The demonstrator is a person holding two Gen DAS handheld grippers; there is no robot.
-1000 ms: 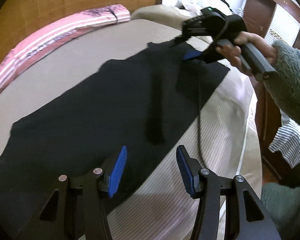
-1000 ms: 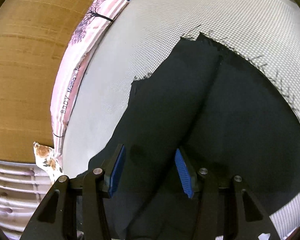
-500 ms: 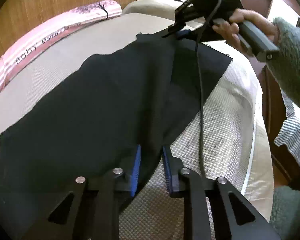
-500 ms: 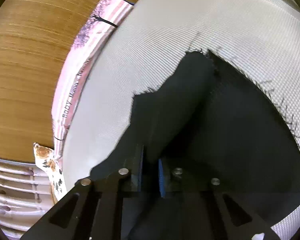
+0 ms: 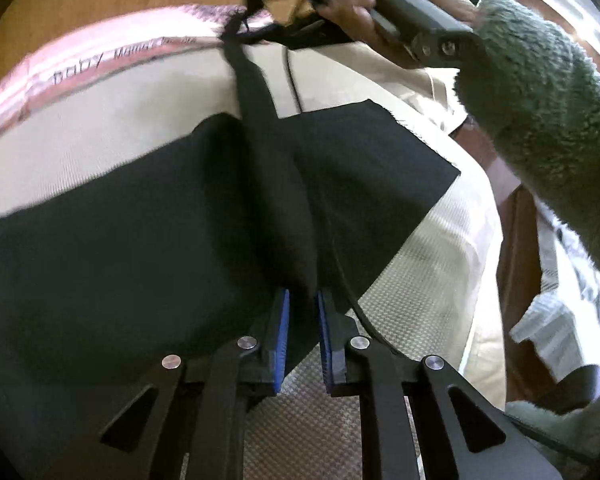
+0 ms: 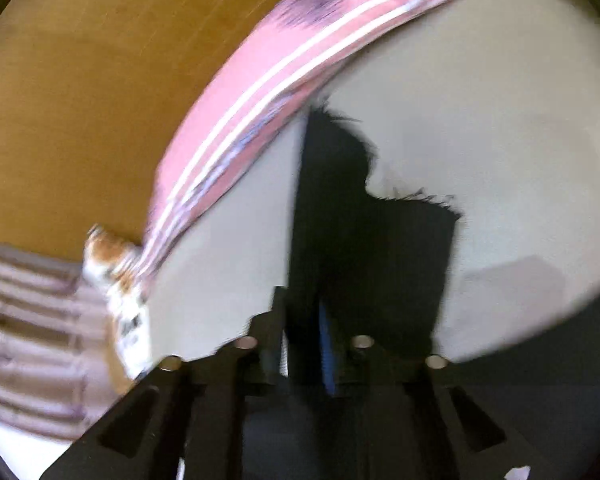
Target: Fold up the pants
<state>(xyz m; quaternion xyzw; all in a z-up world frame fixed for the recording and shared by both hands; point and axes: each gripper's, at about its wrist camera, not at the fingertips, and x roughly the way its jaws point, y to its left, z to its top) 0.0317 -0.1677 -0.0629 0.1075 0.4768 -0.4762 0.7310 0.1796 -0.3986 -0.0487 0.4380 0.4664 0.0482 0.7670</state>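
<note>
Black pants (image 5: 120,240) lie across a beige bed (image 5: 100,120). My left gripper (image 5: 302,320) is shut on a raised fold of the pants near the near edge. The right gripper (image 5: 260,28), held by a hand in a green fleece sleeve, pinches the far end of the same fold and holds it above the bed. In the right wrist view, the right gripper (image 6: 302,344) is shut on the black pants (image 6: 364,232), which hang from its jaws with a frayed hem.
A pink striped pillow (image 5: 80,64) (image 6: 284,80) lies along the wooden headboard wall (image 6: 80,60). A striped blanket (image 6: 28,332) sits at the left. Dark wooden furniture (image 5: 520,260) stands beyond the bed's right edge. A black cable (image 5: 352,300) hangs over the pants.
Both grippers closed on the pants' inner fold and lifted it. The fabric now rises in a ridge between them, and the right gripper has swung up toward the pillow.
</note>
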